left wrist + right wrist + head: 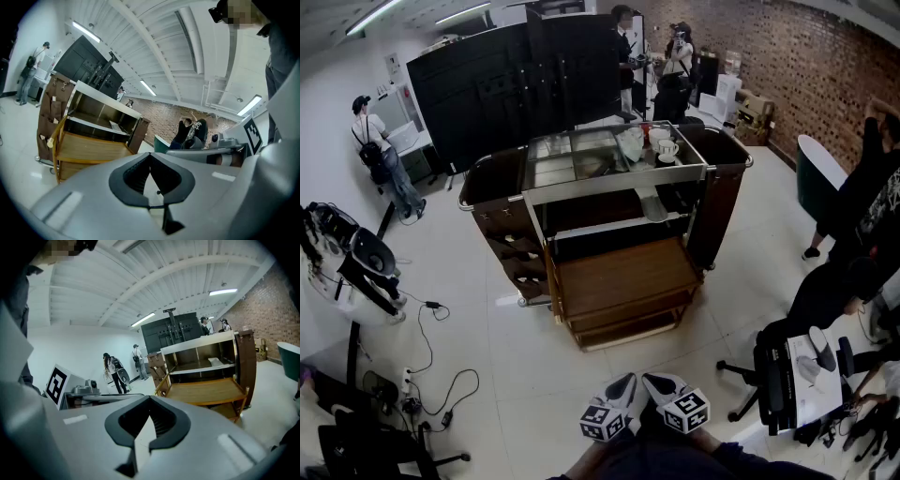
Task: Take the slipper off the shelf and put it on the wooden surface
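A pale slipper (654,208) lies on the middle shelf of a service cart (546,195), under its top tray. It also shows as a small white shape in the left gripper view (116,125) and the right gripper view (216,362). Below it, the wooden surface (619,277) juts out toward me with nothing on it. My left gripper (623,386) and right gripper (662,382) hang side by side low in the head view, well short of the cart. Both are shut and hold nothing, seen also in the left gripper (150,157) and right gripper (150,400) views.
White cups (666,148) and dishes sit on the cart's top. Brown bags hang on both its sides. An office chair (787,375) and seated people are at right, cables (431,366) and equipment at left. Several people stand behind the cart.
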Tool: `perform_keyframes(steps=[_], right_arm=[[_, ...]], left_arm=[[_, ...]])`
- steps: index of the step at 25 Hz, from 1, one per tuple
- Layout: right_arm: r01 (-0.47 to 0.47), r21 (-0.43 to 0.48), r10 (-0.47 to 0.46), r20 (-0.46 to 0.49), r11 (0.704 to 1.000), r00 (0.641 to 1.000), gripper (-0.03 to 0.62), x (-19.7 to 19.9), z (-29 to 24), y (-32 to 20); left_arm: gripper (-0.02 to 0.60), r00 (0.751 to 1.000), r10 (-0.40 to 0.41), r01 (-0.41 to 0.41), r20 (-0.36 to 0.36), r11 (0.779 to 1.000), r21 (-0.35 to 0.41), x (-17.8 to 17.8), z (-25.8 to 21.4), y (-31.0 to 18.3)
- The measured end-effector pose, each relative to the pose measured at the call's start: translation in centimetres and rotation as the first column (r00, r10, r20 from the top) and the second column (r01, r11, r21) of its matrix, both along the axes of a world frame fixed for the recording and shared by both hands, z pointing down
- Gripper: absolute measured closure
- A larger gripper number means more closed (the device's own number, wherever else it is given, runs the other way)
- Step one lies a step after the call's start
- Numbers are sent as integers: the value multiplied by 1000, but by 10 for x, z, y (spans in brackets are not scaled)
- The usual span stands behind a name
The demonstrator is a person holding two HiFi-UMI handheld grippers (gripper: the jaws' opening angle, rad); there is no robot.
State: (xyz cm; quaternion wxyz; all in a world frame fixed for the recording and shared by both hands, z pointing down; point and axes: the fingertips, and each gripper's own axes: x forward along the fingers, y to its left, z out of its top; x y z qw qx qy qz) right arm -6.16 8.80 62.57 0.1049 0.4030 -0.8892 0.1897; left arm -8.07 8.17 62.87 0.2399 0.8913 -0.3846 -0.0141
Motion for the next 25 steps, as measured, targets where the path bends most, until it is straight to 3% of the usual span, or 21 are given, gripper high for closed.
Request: perform_keyframes(steps=[17,25], right_arm=[[-45,27,45,-7,999,999,594,15,-10,-17],[-62,48,63,-32,997,998,594,36,-8,-53]], left_arm=[[566,1000,21,-21,-11,1000,19,2,-7,-15],[566,1000,8,-8,-8,1000,10,-2,-1,-35]])
